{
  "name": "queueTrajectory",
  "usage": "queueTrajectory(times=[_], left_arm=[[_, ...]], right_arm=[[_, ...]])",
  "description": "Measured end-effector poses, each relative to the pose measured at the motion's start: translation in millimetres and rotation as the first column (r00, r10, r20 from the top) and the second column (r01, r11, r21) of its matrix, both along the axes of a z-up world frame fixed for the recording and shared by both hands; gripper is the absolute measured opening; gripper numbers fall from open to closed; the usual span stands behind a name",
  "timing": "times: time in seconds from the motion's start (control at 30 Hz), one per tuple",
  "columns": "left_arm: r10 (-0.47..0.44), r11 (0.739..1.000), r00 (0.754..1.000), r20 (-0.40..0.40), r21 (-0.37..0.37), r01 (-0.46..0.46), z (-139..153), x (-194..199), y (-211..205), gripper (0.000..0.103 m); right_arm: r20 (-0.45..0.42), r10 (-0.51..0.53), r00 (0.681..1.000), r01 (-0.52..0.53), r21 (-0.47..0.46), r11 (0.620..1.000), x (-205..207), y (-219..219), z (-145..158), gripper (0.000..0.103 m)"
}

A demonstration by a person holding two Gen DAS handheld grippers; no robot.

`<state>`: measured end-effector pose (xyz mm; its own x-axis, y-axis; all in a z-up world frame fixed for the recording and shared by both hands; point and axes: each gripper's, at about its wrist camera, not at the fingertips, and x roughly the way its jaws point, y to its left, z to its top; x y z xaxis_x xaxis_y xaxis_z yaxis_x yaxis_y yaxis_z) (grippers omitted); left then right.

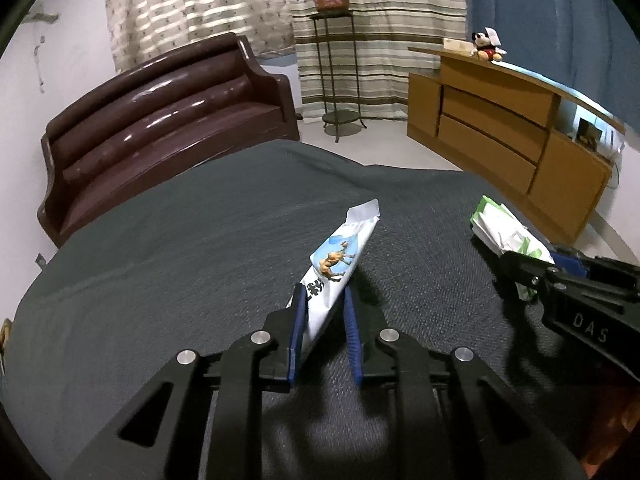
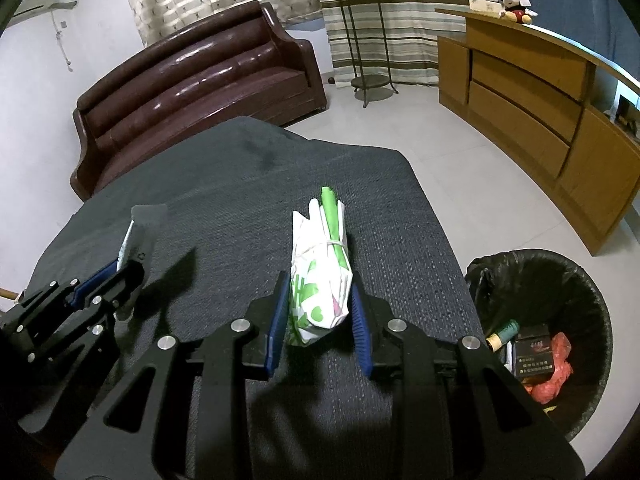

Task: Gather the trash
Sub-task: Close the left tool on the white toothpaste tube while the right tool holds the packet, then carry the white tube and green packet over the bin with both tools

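Note:
My left gripper (image 1: 322, 300) is shut on a white and blue snack wrapper (image 1: 340, 256) with a camel picture, held tilted up above the dark grey table cloth (image 1: 180, 248). My right gripper (image 2: 320, 300) is shut on a crumpled white and green wrapper bundle (image 2: 322, 268) tied with a band, just above the cloth. The right gripper also shows in the left wrist view (image 1: 532, 276), and the left gripper in the right wrist view (image 2: 116, 276).
A black-lined trash bin (image 2: 560, 280) stands on the floor right of the table, holding a dark box, red plastic and a small bottle. A brown sofa (image 1: 160, 120) stands behind, a wooden cabinet (image 1: 500, 132) to the right, and a plant stand (image 1: 340, 72) at the back.

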<state>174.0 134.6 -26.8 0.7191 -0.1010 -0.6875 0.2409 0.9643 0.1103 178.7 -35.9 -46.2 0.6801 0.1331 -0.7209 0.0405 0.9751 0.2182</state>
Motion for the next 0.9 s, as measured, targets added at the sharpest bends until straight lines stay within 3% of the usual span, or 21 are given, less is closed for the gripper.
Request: queueTrajectory(times=[0.57, 0.9], left_arm=[[0.06, 0.994, 0.998, 0.018, -0.092, -0.058, 24, -40, 7, 0.019], [0.047, 0.991, 0.999, 0.026, -0.129, -0.043, 32, -73, -17, 0.019]], right_arm=[[0.043, 0.012, 0.999, -0.012, -0.009, 1.0, -47, -2, 23, 0.028], [0.081, -0.009, 0.997, 0.013, -0.047, 0.999, -87, -27, 34, 0.028]])
